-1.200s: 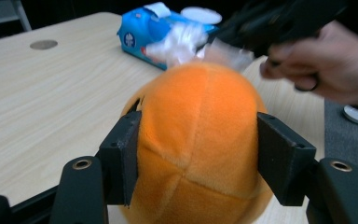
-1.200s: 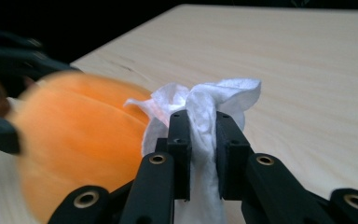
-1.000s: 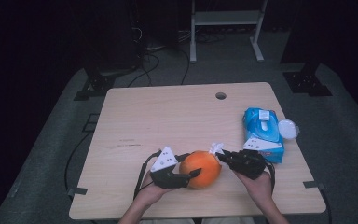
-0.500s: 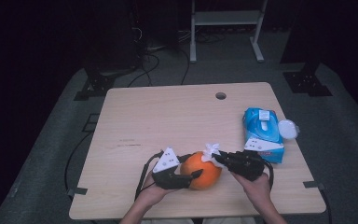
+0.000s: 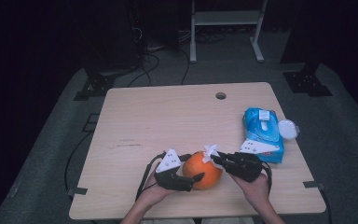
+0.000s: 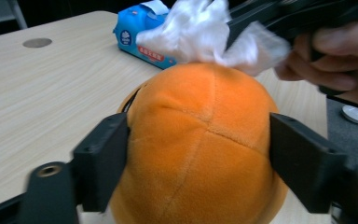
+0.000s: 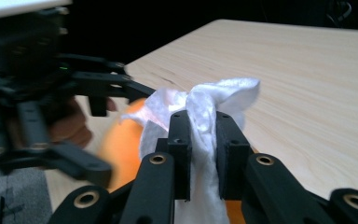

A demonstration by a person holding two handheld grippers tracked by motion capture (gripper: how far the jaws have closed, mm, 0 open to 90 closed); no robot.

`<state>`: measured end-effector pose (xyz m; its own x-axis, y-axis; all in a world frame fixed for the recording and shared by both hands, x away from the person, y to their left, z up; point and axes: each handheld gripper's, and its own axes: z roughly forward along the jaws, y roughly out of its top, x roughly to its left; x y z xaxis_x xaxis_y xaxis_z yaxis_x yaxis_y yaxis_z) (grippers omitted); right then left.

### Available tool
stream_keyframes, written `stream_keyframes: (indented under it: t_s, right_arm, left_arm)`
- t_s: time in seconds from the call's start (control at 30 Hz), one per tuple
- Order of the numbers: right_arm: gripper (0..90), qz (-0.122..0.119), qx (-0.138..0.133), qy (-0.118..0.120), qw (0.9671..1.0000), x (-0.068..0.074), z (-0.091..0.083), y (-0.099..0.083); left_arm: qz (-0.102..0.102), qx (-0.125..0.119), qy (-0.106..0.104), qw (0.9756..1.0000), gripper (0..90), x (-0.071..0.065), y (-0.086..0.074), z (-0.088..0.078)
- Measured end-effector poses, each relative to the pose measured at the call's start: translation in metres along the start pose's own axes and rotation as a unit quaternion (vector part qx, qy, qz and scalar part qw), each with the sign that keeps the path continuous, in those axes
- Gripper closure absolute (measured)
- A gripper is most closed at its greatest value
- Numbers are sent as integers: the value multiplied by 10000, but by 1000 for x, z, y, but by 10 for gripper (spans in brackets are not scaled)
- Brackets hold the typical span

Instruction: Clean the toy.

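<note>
A plush orange (image 5: 204, 169) sits near the table's front edge. My left gripper (image 5: 193, 170) reaches in from the left with one jaw on each side of the orange (image 6: 200, 149). Its jaws have just been opening, and in the left gripper view the pads still lie against both flanks. My right gripper (image 5: 216, 160) comes in from the right, shut on a crumpled white wipe (image 5: 209, 150). The wipe (image 6: 200, 28) rests on top of the orange. In the right gripper view the wipe (image 7: 214, 98) is pinched between the two jaws of my right gripper (image 7: 203, 126), with the orange (image 7: 121, 144) just beyond.
A blue pack of wipes (image 5: 261, 130) lies at the right of the wooden table (image 5: 168, 116), with a white round lid (image 5: 287, 129) beside it. A cable hole (image 5: 220, 95) is near the far edge. Bare wood stretches across the left and the middle.
The left jaws stand wider apart than half a second ago, and the orange looks rounder. The right gripper and its wipe have edged slightly left over the orange.
</note>
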<state>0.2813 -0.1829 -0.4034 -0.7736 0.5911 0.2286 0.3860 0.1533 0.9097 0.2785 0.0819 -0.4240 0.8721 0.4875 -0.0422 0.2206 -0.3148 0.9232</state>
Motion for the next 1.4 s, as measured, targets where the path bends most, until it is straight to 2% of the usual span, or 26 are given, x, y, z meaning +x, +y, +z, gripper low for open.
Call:
stream_keyframes:
  t_s: [0.1, 0.2, 0.27, 0.33, 0.4, 0.43, 0.5, 0.57, 0.67, 0.73, 0.77, 0.83, 0.9, 0.93, 1.0, 1.07, 1.17, 1.23, 1.27, 1.33, 1.4]
  right_arm:
    - [775, -165, -41, 52, 9998, 8, 0, 5]
    - [775, -114, -8, -72, 9999, 2, -1, 3]
    - [776, -116, 141, -174, 9997, -4, 3, -2]
    - [776, 161, 132, -79, 9998, -10, 5, -7]
    - [776, 91, 74, -23, 9999, -4, 3, -3]
    - [776, 85, -32, 125, 9999, 0, 1, 0]
    - [776, -76, -105, 275, 9995, 11, 1, 7]
    - [776, -262, -3, 202, 9995, 18, 5, 8]
    - [773, -139, 38, 83, 9999, 8, 8, 2]
    - [774, 9, 13, -40, 10000, -2, 6, 0]
    - [774, 80, -9, -32, 10000, -4, 5, -1]
    - [776, -13, 22, -99, 9999, 0, 4, 1]
    - [776, -104, -27, -4, 9999, 8, 3, 4]
    - [776, -202, -35, 54, 9998, 13, 3, 6]
    - [775, -363, -1, 108, 9993, 21, 4, 8]
    - [775, -451, 54, 14, 9990, 21, 6, 8]
    - [774, -289, 40, -108, 9995, 8, 6, 3]
    - [774, -110, -5, -165, 9998, 1, 3, 0]
    - [774, -145, 20, -226, 9996, 0, 2, 0]
    - [775, -153, 20, -247, 9996, 0, 1, 1]
    - [777, -207, 19, -215, 9996, 5, 2, 2]
  left_arm:
    - [-19, -16, -103, 9999, 354, -2, 7, -6]
    - [-74, -164, -152, 9997, 373, -1, 11, -11]
    - [12, -86, -97, 9999, 374, -3, 13, -11]
    - [31, -78, -45, 10000, 369, -4, 11, -9]
    - [50, -88, 7, 9999, 357, -3, 9, -8]
    - [-10, -110, 18, 9999, 352, -2, 8, -7]
    - [-13, -121, -10, 9999, 326, -3, 7, -4]
    - [51, -107, -29, 9999, 252, -4, 8, -3]
    - [-130, -93, -206, 9997, 162, 1, 6, -4]
    - [-217, -73, -173, 9996, 164, 3, 2, -1]
    - [-178, -59, -163, 9997, 182, 3, 0, 0]
    - [-56, -49, 3, 10000, 251, 0, 0, 0]
    - [35, -84, 211, 9997, 316, -1, 1, 0]
    - [-39, -101, 253, 9996, 333, 0, 1, 0]
    - [-171, -119, 196, 9996, 334, 3, 0, -1]
    - [-231, -148, 37, 9996, 328, 4, -1, -2]
    - [-182, -125, -247, 9994, 301, 2, -1, -2]
    - [-105, -130, -284, 9995, 282, 0, 0, -1]
    - [-81, -140, -292, 9994, 264, 0, -1, -1]
    - [10, -126, -93, 9999, 261, -1, -1, 0]
    - [28, -107, 129, 9999, 311, -1, -1, -1]
